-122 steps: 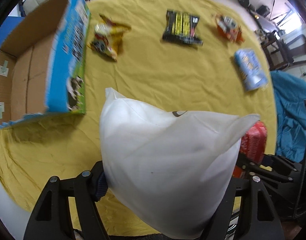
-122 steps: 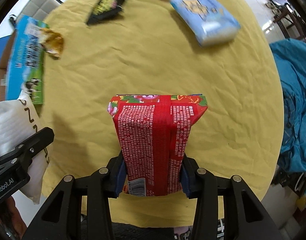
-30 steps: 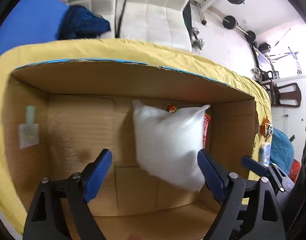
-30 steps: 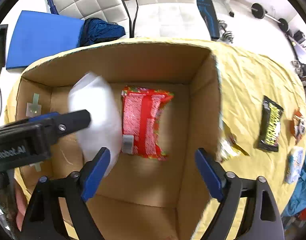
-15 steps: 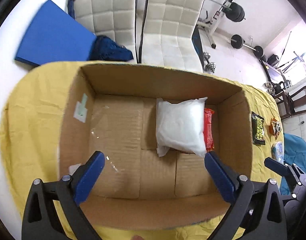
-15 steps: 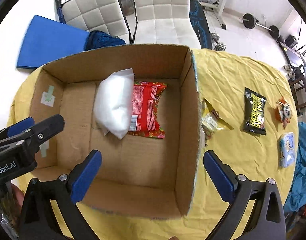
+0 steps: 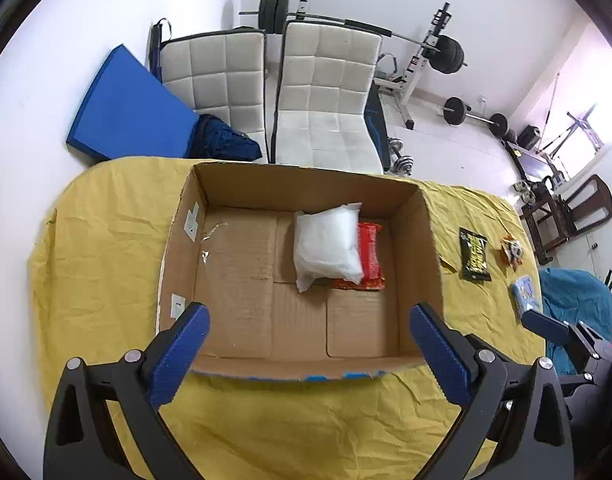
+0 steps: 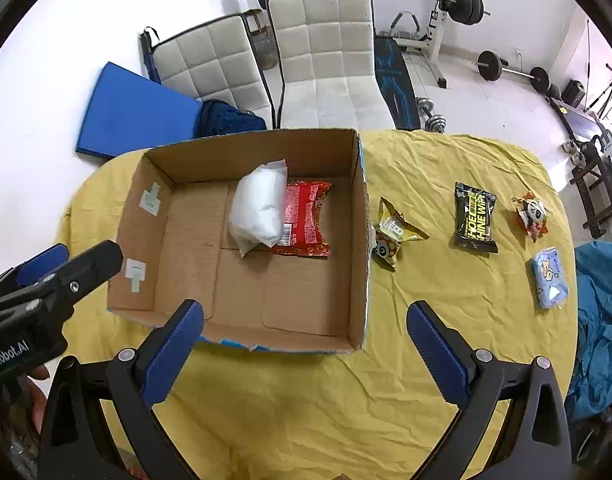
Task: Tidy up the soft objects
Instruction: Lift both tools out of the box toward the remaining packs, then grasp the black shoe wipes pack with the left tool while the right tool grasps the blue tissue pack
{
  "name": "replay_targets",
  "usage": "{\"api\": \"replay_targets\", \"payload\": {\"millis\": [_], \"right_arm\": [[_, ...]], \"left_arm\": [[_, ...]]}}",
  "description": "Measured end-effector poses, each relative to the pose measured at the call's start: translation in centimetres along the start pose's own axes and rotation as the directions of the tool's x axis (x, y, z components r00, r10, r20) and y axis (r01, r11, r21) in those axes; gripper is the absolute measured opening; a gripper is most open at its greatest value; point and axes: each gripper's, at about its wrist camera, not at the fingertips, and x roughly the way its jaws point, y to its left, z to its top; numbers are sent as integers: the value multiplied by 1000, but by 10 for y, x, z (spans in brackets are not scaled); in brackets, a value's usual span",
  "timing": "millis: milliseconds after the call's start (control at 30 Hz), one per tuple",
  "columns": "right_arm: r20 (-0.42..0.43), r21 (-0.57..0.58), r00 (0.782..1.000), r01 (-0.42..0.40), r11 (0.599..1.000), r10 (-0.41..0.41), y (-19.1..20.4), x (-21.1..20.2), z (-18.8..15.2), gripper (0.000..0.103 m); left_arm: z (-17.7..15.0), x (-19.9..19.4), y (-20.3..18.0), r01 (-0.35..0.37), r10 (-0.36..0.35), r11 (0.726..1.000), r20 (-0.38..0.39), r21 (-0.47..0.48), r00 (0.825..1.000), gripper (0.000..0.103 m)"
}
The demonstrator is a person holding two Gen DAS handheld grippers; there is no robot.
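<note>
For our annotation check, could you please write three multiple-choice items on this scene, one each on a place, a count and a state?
1. Where does the white bag lie?
A. On the yellow cloth, outside the box
B. In the cardboard box, overlapping the red packet
C. On a white chair

2. How many packets lie on the yellow cloth outside the box?
A. Two
B. Four
C. Six

3. What state are the right tongs in?
A. Open and empty
B. Shut on the red packet
C. Shut on the white bag

Answers:
1 B: the right wrist view shows the bag on the box floor, covering the red packet's left edge.
2 B: gold, black, orange and pale blue packets lie there.
3 A: the blue pads stand wide apart with nothing between them.
</note>
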Motion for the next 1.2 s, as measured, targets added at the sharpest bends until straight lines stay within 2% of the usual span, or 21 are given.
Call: {"api": "replay_targets", "payload": {"millis": [200,300,400,500,633,800,933,1033,1200], "right_arm": [[12,8,999,-46,999,46,-10,-27,-13,103],[18,28,998,-56,998,55,-28,-35,-18,103],[24,77,998,-68,995,66,-61,-43,-19,103],[30,142,999,-44,989,40,-113,-49,-20,103],[22,219,1000,11,976,-16,-184,-53,-18,103],[-18,294,995,100,951,-99,-285,-40,-12,103],[-80,323,992,117,939,-96,-356,-7,-4,103],[-141,300,986,123,946,-84,-400,29,3,103],[-248,238,965,149,960,-88,-435,93,6,103]], "left_arm": [[-4,-15,-28,10,-11,1000,5,22,1000,102],[-1,-15,-49,31,-31,999,2,24,1000,102],[4,-7,-82,43,-42,998,-15,50,999,102],[13,9,-122,69,-65,994,-51,82,997,102],[28,46,-182,96,-81,986,-114,138,990,102],[47,109,-248,148,-110,975,-221,163,969,102],[57,172,-286,133,-71,973,-303,190,950,102],[61,222,-307,115,-31,970,-362,213,932,102],[61,283,-323,81,32,968,-433,238,901,102]]}}
